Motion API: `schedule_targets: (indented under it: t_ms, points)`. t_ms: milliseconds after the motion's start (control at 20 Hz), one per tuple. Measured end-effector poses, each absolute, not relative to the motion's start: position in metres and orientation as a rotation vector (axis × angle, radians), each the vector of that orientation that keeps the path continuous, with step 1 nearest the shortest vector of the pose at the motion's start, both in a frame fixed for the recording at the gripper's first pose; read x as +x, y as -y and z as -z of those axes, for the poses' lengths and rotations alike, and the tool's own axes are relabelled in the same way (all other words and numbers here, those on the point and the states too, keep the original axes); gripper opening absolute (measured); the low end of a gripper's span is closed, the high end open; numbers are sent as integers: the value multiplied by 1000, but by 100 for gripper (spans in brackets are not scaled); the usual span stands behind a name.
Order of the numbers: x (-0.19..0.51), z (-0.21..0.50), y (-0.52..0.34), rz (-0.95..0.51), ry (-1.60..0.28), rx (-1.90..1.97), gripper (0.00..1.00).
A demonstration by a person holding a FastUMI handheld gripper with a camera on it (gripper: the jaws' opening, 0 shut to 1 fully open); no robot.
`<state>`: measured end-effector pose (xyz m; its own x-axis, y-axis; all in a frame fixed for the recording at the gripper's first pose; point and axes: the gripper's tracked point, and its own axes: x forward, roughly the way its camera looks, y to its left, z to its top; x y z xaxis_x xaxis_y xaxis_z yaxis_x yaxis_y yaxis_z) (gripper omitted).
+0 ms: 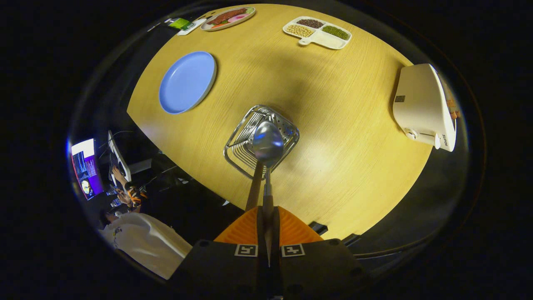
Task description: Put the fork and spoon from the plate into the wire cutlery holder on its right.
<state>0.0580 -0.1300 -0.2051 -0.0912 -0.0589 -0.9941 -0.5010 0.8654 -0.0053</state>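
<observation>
My gripper [267, 214] is shut on the handle of a metal spoon [267, 142]. The spoon's bowl hangs just ahead of the fingers, right over the mouth of the wire cutlery holder [239, 143]. The holder stands on the wooden table [341, 125] below the spoon. A second slim handle [255, 183] leans out of the holder beside the spoon's handle; what it belongs to I cannot tell. The blue plate [187, 82] lies to the left of the holder and beyond it, with nothing on it.
A white appliance [422, 106] sits at the table's right edge. At the far side are a white divided tray of beans [318, 32] and a plate of food [228, 17]. A person sits below the table's near-left edge by a lit screen [86, 168].
</observation>
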Motion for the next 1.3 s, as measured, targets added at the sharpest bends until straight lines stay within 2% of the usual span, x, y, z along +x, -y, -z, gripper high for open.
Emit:
schedule_targets:
  t_ms: [450, 650, 750, 850, 950, 1000, 1150, 1300]
  points:
    - [70, 218, 123, -410, -1740, -466, 8]
    - [79, 215, 116, -419, -1718, -452, 12]
    - [81, 209, 110, -435, -1692, -423, 18]
    - [83, 200, 101, -456, -1650, -388, 36]
    - [85, 191, 91, -469, -1589, -348, 78]
    - [85, 184, 88, -474, -1554, -329, 89]
    - [88, 163, 74, -473, -1437, -242, 99]
    - [96, 136, 64, -459, -1294, -158, 99]
